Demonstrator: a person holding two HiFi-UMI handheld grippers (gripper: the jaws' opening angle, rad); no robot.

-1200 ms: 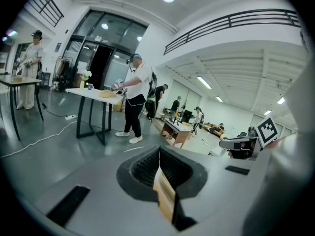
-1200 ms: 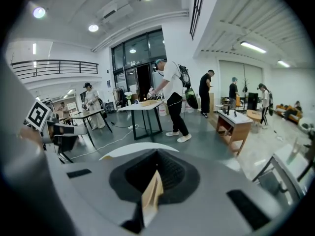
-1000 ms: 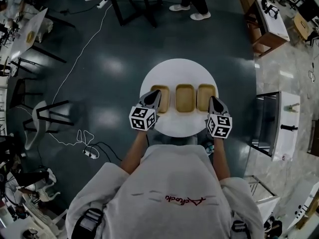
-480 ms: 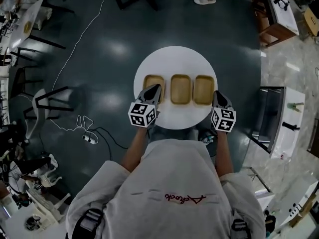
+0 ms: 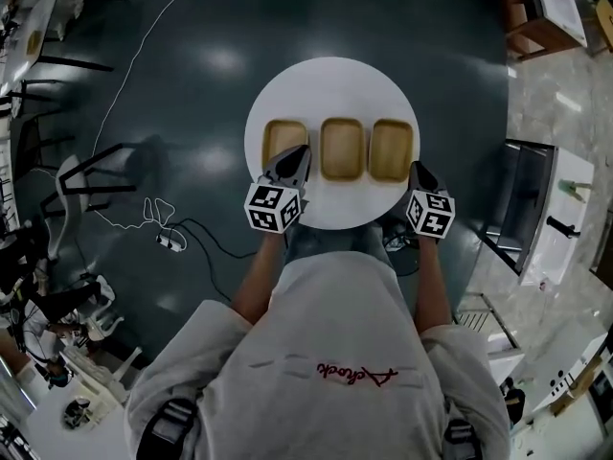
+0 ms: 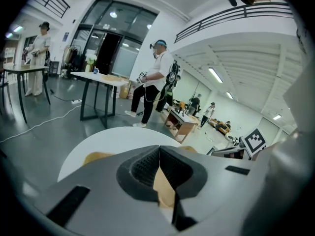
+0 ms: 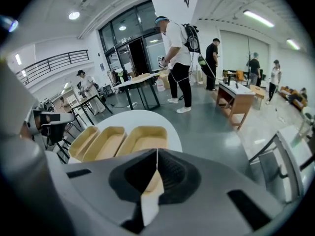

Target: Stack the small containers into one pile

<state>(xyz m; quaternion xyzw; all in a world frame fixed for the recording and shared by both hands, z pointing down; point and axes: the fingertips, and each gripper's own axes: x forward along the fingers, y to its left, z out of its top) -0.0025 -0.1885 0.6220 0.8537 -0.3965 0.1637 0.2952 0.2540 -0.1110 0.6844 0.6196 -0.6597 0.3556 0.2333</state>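
Your left gripper (image 5: 292, 158) and right gripper (image 5: 419, 171) are pressed together and empty, the three tan shallow rectangular containers (image 5: 342, 148) sit unstacked on the round white table (image 5: 330, 89), so open up and grab one.

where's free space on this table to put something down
The far half of the table, beyond the containers, is bare. So is the near strip between left gripper and right gripper. The row of containers is crowded, with only narrow gaps.

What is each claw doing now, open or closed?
Left claw: closed, holding nothing.
Right claw: closed, holding nothing.
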